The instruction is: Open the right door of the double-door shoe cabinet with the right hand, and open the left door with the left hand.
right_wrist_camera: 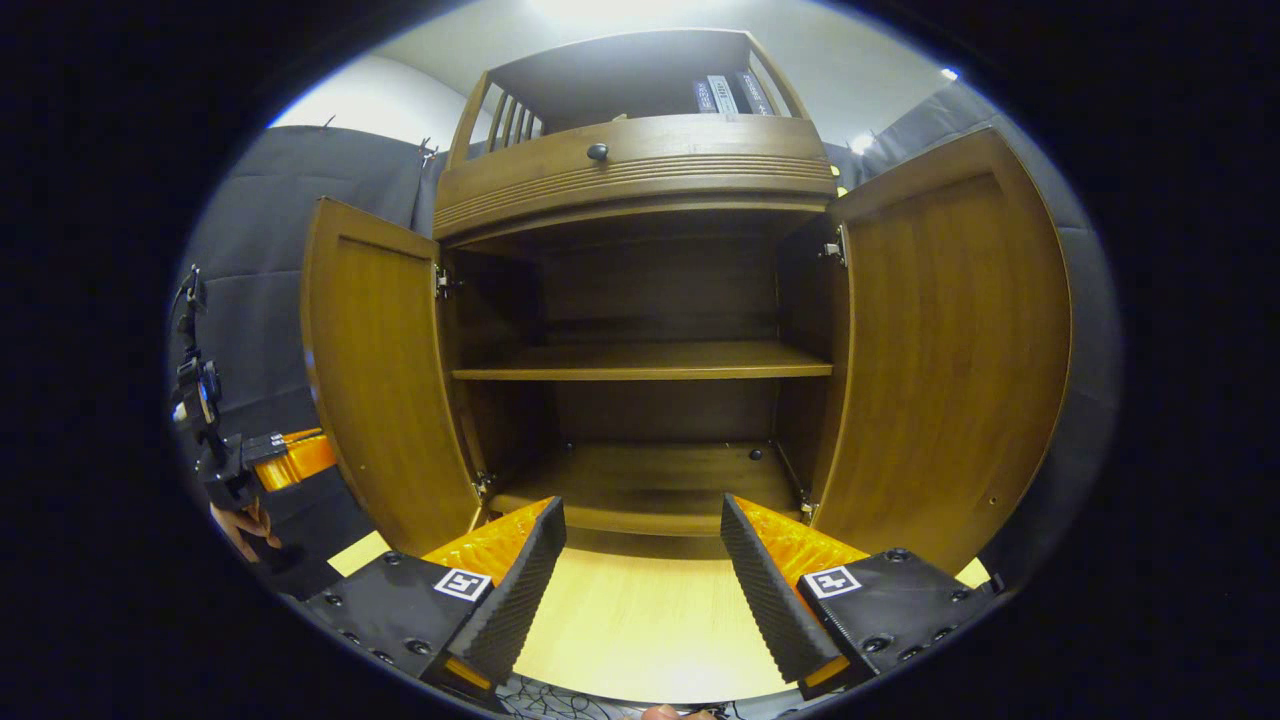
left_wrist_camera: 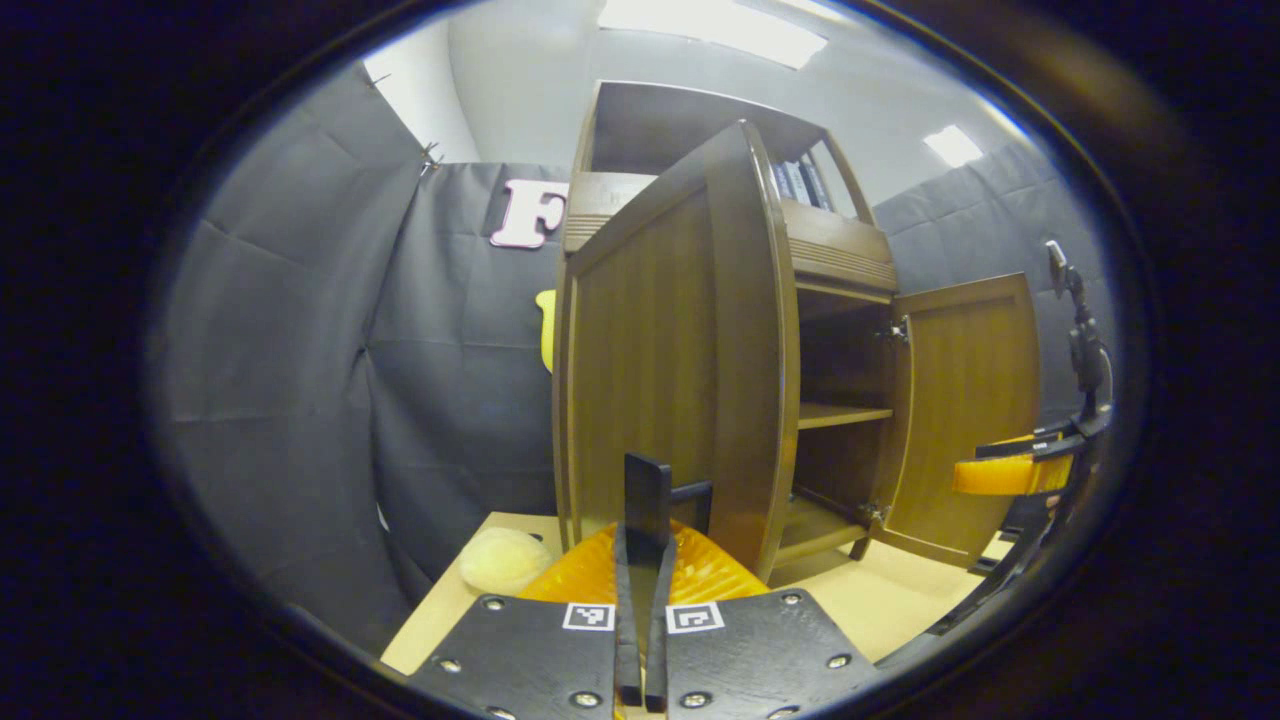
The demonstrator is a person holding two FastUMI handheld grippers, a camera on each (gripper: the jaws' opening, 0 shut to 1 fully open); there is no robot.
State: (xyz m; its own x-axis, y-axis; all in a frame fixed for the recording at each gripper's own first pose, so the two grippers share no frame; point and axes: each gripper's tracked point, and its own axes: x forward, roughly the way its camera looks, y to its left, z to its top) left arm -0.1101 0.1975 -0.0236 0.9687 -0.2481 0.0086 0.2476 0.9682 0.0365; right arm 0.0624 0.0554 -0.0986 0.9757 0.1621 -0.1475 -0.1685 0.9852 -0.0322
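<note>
The brown wooden shoe cabinet [right_wrist_camera: 640,180] stands on a light table with both doors swung out. The left door [left_wrist_camera: 650,350] is seen almost edge-on in the left gripper view, and my left gripper [left_wrist_camera: 645,545] is shut on its dark bar handle [left_wrist_camera: 648,485]. The right door [right_wrist_camera: 950,350] hangs wide open; it also shows at the far right as the right door [left_wrist_camera: 965,420]. My right gripper [right_wrist_camera: 645,590] is open in front of the cabinet's bottom shelf [right_wrist_camera: 650,475], holding nothing. In the right gripper view the left gripper [right_wrist_camera: 285,455] sits behind the left door [right_wrist_camera: 375,370].
Both inner shelves are bare. Books [right_wrist_camera: 725,95] stand on the top rack above a drawer with a round knob [right_wrist_camera: 597,151]. A pale soft lump [left_wrist_camera: 505,558] lies on the table [right_wrist_camera: 640,620] left of the cabinet. Black cloth walls close in on both sides.
</note>
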